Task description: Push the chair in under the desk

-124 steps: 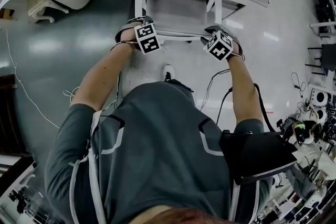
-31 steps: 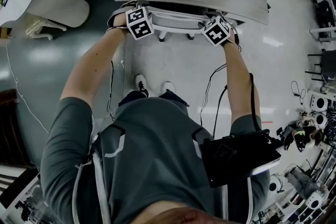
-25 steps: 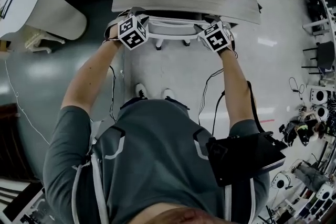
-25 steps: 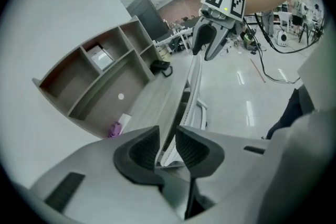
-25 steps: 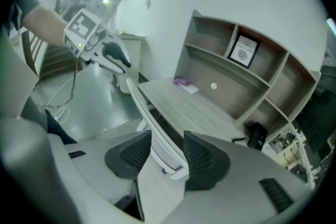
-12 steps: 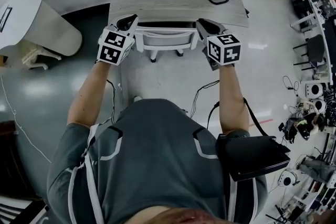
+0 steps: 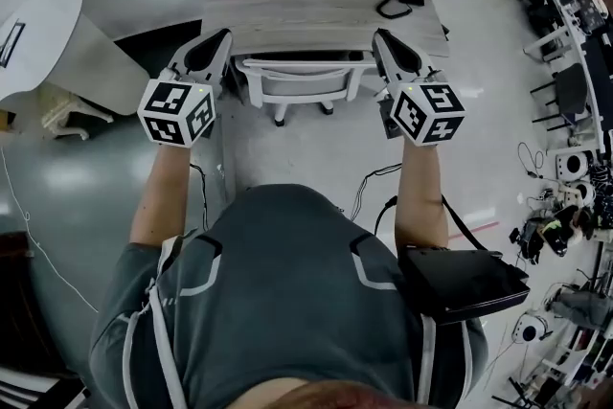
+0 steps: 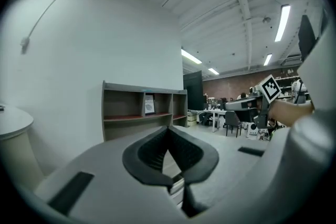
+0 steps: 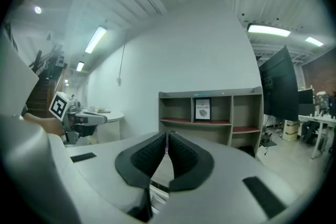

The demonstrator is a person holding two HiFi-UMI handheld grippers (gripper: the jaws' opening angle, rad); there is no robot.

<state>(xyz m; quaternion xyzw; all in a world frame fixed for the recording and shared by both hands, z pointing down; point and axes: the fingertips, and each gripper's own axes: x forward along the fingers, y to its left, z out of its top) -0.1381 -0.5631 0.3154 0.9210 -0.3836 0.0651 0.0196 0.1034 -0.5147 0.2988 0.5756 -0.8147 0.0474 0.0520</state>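
Seemingly the white chair (image 7: 302, 79) is tucked under the pale wooden surface (image 7: 321, 12); left gripper (image 8: 169, 129) shut, right gripper (image 9: 166, 135) closing, both empty; only retreat remains.

The left forearm (image 7: 158, 196) and right forearm (image 7: 419, 192) reach forward, well apart. The left gripper (image 7: 222, 37) points far, jaws fully together and empty. The right gripper (image 7: 380, 37) points far, jaws closing, almost together, nothing between them

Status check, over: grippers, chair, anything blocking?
Left gripper shut, empty. Right gripper closing, nothing between. Chair seat under desk, back showing. No obstruction seen.
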